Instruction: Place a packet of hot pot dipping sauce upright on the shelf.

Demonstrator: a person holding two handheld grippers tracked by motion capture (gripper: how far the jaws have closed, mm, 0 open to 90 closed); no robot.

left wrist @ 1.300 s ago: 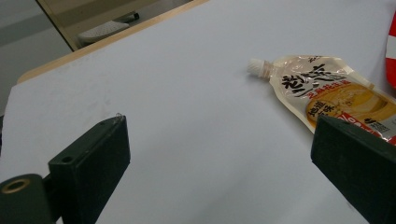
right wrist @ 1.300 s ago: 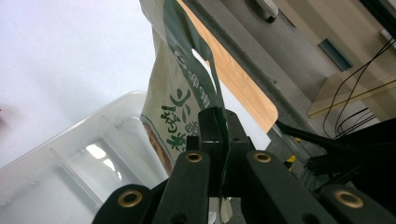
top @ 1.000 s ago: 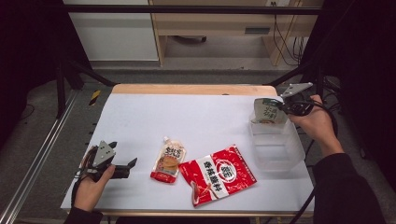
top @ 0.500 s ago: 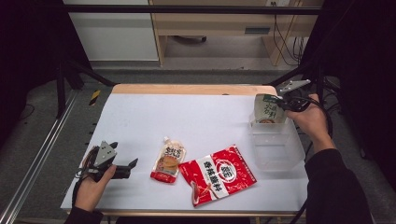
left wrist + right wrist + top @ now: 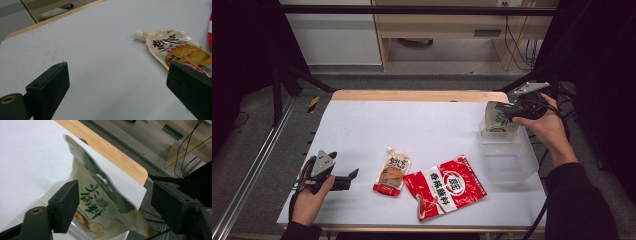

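right gripper [image 5: 113,202] sitting with its jaws spread wide in the right gripper view, a green and white pouch [image 5: 100,200] hanging loose in the gap between them, not pinched by either one. looking blurred along the pouch's edges, lower end dipping into the clear plastic bin [image 5: 50,191] underneath. from the high view, right gripper [image 5: 511,111] hovering by the far right edge of the table, right hand [image 5: 548,125] wrapped around it, same pouch [image 5: 497,119] showing upright at the far rim of the clear bin [image 5: 512,160]. can't tell from up there whether anything is touching the pouch. moving over to the other side: left gripper [image 5: 117,82] also spread open in the left gripper view, nothing but bare white tabletop [image 5: 100,50] between the jaws. resting low near the front left corner of the table [image 5: 422,125] in the high view, left gripper [image 5: 347,178] pointing right, left hand [image 5: 309,197] gripping it. just ahead of that one, a spouted sauce pouch [image 5: 393,171] lying flat, white cap aimed toward the far side, showing orange and black print [image 5: 180,50] up close. right beside that, a red snack bag [image 5: 447,186] lying flat and tilted, near the front edge, sitting between the spouted pouch and the bin. wooden strip running along the table's far edge.
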